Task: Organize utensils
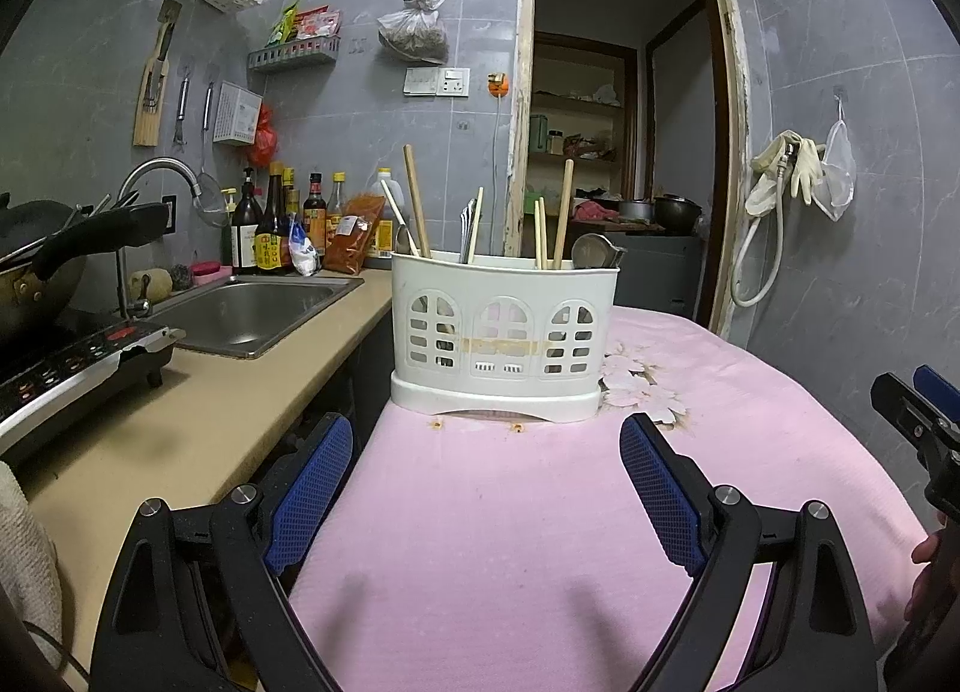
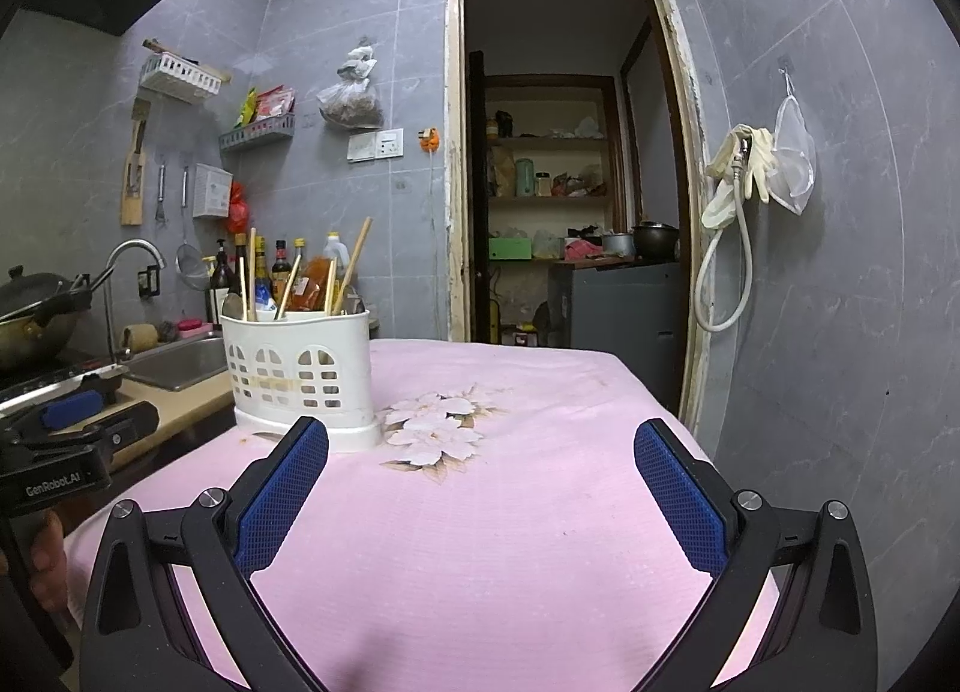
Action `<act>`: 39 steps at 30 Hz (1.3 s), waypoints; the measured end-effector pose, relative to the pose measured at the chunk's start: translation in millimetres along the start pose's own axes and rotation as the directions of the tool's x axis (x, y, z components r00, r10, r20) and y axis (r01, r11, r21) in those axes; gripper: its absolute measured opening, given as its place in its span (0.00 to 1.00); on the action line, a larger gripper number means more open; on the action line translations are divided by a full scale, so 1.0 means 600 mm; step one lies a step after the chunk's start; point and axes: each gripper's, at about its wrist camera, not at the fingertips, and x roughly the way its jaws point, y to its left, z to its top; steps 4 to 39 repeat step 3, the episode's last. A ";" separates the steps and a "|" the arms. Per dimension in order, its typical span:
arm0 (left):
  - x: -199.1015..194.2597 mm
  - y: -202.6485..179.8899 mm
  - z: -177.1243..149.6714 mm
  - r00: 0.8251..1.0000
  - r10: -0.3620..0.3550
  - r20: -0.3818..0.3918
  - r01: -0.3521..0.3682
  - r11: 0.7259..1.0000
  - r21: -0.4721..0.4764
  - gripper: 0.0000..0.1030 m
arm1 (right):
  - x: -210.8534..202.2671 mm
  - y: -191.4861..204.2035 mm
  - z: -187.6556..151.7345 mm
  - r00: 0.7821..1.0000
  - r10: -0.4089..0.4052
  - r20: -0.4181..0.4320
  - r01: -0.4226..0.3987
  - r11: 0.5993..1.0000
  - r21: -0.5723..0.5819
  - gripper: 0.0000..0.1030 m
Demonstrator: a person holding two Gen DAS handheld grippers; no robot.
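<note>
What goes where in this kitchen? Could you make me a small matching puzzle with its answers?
Things:
1. white plastic utensil caddy
2. pale rubber gloves
3. dark sauce bottles
4. black wok

Places:
A. hanging on the right wall
B. on the stove at far left
C. on the pink tablecloth
D. behind the steel sink

Pairs: 1-C, 2-A, 3-D, 4-B

left tongs [image 1: 486, 488]: spread wide, holding nothing | right tongs [image 2: 480, 497]: spread wide, holding nothing
</note>
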 end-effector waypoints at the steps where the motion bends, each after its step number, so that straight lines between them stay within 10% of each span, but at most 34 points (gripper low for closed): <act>1: 0.001 0.000 0.000 1.000 -0.001 -0.002 0.001 1.000 0.001 0.85 | 0.000 0.000 0.000 1.000 0.000 -0.001 0.000 1.000 0.001 1.00; 39: 0.004 -0.001 0.000 1.000 0.001 -0.005 -0.001 1.000 0.003 0.85 | 0.002 -0.001 0.000 1.000 0.001 -0.005 -0.001 1.000 0.004 1.00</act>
